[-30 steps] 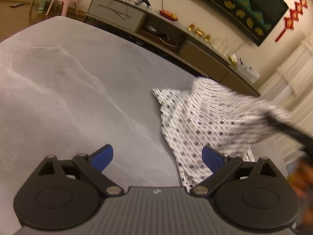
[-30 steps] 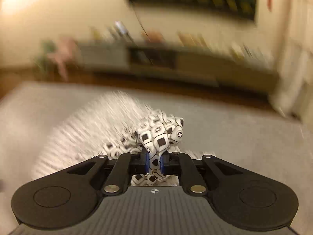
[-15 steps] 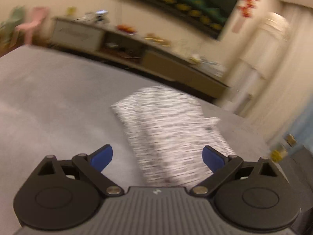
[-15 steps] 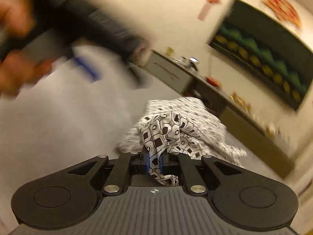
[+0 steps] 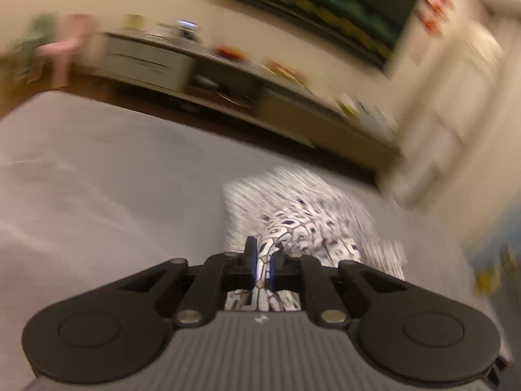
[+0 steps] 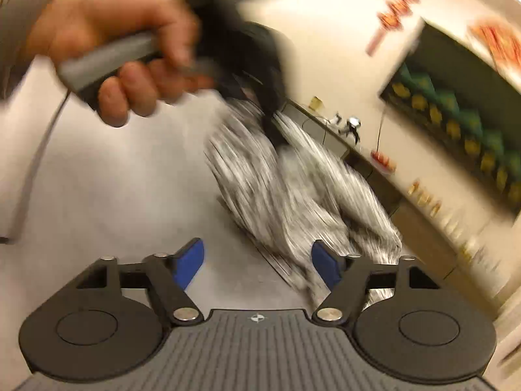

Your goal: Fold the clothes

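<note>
1. left gripper (image 5: pixel 263 260) is clamped on a bunched fold of the patterned cloth (image 5: pixel 302 228), fabric pinched between its blue pads.
2. the cloth hangs from that grip; its lower part lies on the grey table (image 5: pixel 97 169).
3. right gripper (image 6: pixel 257 262) has its fingers spread apart, holding nothing, just above the table beside the cloth.
4. a hand (image 6: pixel 120 49) grips the left tool's handle.
</note>
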A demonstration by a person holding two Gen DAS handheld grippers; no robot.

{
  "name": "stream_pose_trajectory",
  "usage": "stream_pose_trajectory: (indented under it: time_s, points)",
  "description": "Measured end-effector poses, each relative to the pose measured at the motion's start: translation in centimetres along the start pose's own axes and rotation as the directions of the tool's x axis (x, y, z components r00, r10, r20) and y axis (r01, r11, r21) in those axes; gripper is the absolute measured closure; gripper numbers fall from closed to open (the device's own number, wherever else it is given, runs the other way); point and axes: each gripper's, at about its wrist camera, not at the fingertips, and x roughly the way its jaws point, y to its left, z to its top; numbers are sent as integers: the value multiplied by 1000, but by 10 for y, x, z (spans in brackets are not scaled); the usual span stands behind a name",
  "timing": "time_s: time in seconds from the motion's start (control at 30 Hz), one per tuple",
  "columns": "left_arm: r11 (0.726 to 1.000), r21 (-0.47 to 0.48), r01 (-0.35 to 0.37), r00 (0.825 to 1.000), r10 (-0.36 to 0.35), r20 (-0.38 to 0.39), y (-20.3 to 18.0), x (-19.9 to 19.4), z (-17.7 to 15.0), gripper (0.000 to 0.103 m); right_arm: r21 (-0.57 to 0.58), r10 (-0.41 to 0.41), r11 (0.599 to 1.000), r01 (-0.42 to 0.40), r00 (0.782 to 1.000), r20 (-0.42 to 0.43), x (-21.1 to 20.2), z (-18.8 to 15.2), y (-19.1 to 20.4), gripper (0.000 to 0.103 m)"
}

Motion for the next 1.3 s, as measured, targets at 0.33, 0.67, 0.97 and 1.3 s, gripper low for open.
stream_pose_trajectory:
  time_s: [0.33,0.67,0.97,1.3]
  points:
    - [999,-28,16,999,-17,-50,23,5,-5,87,465,-115,859,212,967,-228,89,-15,-143,23]
    - [989,-150,13,986,13,169,56,-53,25,92,527,-302,830,183,941,150,-28,103,-179,101]
    - [959,-270,-89,992,109,61,77,-48,11,47,213,-234,946,243,970,-67,6,107,-88,101]
    - [994,-84,-67,997,64,-35,55,-24,-8,33,364,-405,834,414,908,-105,-51,67,-109,101]
